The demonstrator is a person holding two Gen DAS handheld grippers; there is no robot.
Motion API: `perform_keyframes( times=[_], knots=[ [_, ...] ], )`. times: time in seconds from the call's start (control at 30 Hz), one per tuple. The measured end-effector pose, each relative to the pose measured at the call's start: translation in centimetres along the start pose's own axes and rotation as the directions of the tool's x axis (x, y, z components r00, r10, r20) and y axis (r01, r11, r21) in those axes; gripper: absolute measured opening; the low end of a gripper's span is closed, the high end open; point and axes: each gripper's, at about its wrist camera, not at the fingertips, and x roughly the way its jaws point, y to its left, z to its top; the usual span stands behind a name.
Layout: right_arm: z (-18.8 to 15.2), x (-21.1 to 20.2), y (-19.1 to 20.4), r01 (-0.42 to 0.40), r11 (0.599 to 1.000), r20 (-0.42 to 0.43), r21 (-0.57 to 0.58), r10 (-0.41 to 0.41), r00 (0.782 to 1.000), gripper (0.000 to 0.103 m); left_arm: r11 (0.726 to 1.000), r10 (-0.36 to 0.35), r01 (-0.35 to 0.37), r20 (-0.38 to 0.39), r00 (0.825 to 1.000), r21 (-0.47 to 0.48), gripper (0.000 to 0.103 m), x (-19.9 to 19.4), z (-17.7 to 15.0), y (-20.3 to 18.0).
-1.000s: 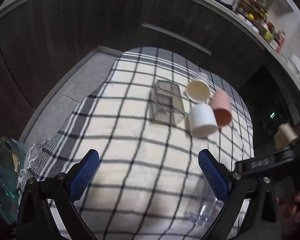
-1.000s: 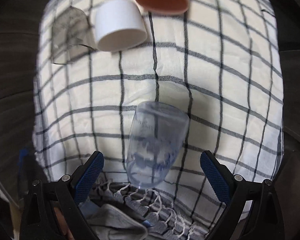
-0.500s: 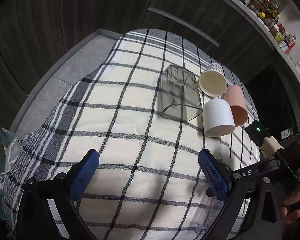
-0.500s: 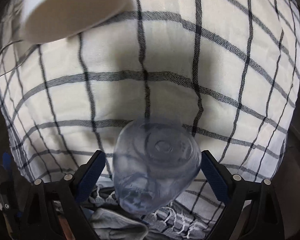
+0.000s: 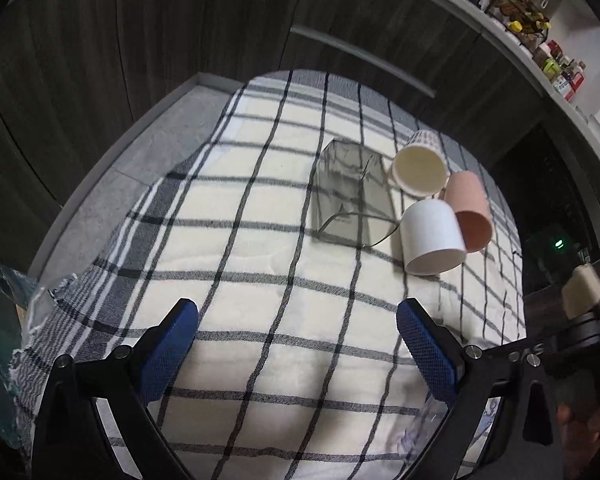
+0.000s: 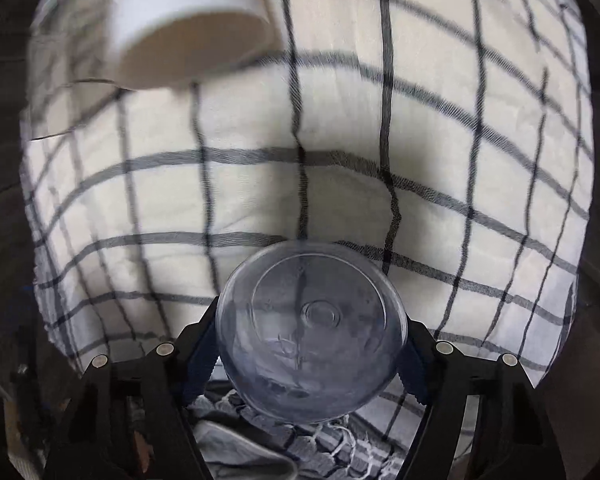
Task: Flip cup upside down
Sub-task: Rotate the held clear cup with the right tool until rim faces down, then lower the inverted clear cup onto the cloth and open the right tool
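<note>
A clear bluish plastic cup (image 6: 312, 332) sits between the fingers of my right gripper (image 6: 310, 356), its round base facing the camera; the jaws are closed against its sides. In the left wrist view a sliver of this cup (image 5: 416, 436) shows at the lower right, behind the finger. My left gripper (image 5: 296, 344) is open and empty above the checked cloth (image 5: 260, 264).
Near the cloth's far right lie a smoky square glass (image 5: 350, 196), a cream cup (image 5: 420, 168), a white cup (image 5: 432, 236) and a pink cup (image 5: 470, 210), all on their sides. The white cup (image 6: 188, 28) also shows blurred in the right wrist view. Dark cabinets stand behind.
My right gripper moved in around the clear cup and closed on it; the cup's base now faces the camera. The left gripper stayed open, shifting only slightly.
</note>
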Motion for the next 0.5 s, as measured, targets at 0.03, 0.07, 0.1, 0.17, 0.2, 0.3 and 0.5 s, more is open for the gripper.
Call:
perform_keyframes(
  times=[0.03, 0.07, 0.1, 0.17, 0.2, 0.3, 0.5],
  knots=[
    [-0.7, -0.9, 0.1, -0.01, 1.0, 0.034, -0.007, 0.01, 0.999, 0.074, 1.0, -0.002, 0.001, 0.014, 1.0, 0.004, 0.101, -0.4, 0.0, -0.1],
    [-1.0, -1.6, 0.2, -0.017, 1.0, 0.055, -0.01, 0.018, 0.998, 0.074, 1.0, -0.003, 0.003, 0.029, 1.0, 0.008, 0.101, -0.8, -0.1, -0.2],
    [-1.8, -2.6, 0.2, -0.032, 0.999, 0.097, -0.016, 0.033, 0.995, 0.074, 1.0, -0.004, 0.003, 0.045, 0.999, 0.012, 0.101, -1.3, -0.1, -0.3],
    [-2.3, -4.8, -0.1, -0.047, 0.999, 0.17, -0.023, 0.05, 0.984, 0.073, 1.0, -0.007, 0.006, 0.073, 0.997, 0.013, 0.101, -2.0, -0.3, -0.4],
    [-2.9, -5.7, -0.1, -0.049, 0.998, 0.214, -0.028, 0.054, 0.975, 0.073, 1.0, -0.007, 0.006, 0.083, 0.996, 0.012, 0.101, -2.2, -0.3, -0.3],
    [-3.9, -8.3, 0.2, -0.018, 0.998, 0.363, -0.061, 0.039, 0.931, 0.074, 1.0, 0.0, -0.001, 0.123, 0.992, 0.014, 0.101, -2.6, -0.6, -0.3],
    [-5.4, -11.6, 1.0, 0.102, 0.992, 0.699, -0.076, -0.02, 0.715, 0.074, 0.999, 0.031, -0.036, 0.18, 0.983, 0.021, 0.101, -2.4, -1.7, 0.4]
  ],
)
